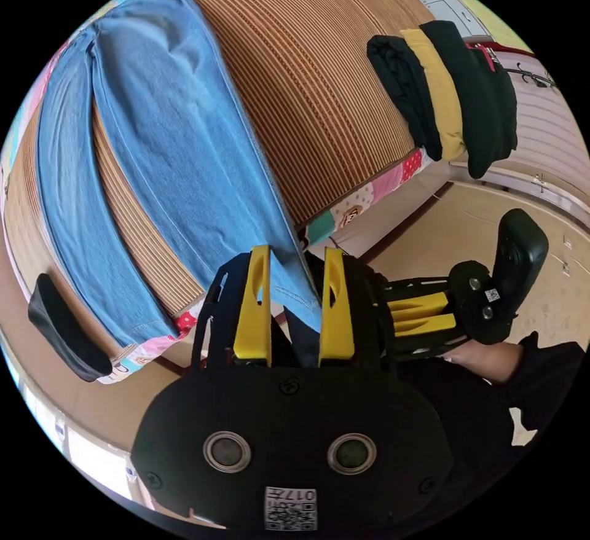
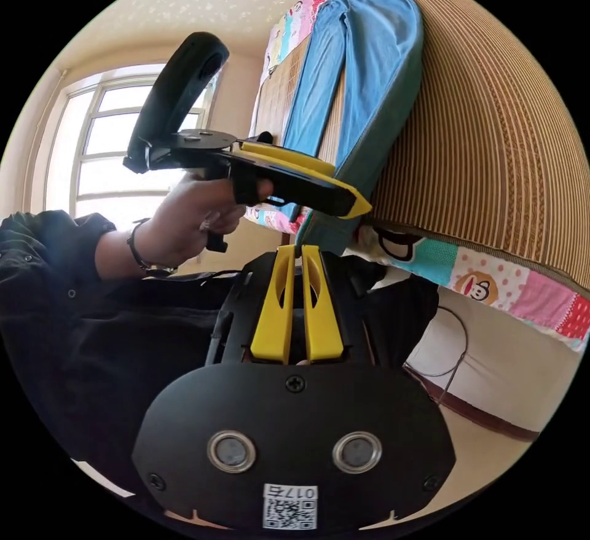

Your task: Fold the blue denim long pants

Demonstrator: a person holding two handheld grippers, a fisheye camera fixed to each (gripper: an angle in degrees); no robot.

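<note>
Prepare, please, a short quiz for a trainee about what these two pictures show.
1. True or false: the blue denim pants lie spread on a woven mat.
2. Multiple choice: in the pile of folded clothes at the mat's edge, what colour is the middle piece? A red, B yellow, C white.
3. Fill in: the jaws of the left gripper stand ____, with denim between them.

Key: 1 true; 2 B; 3 open.
</note>
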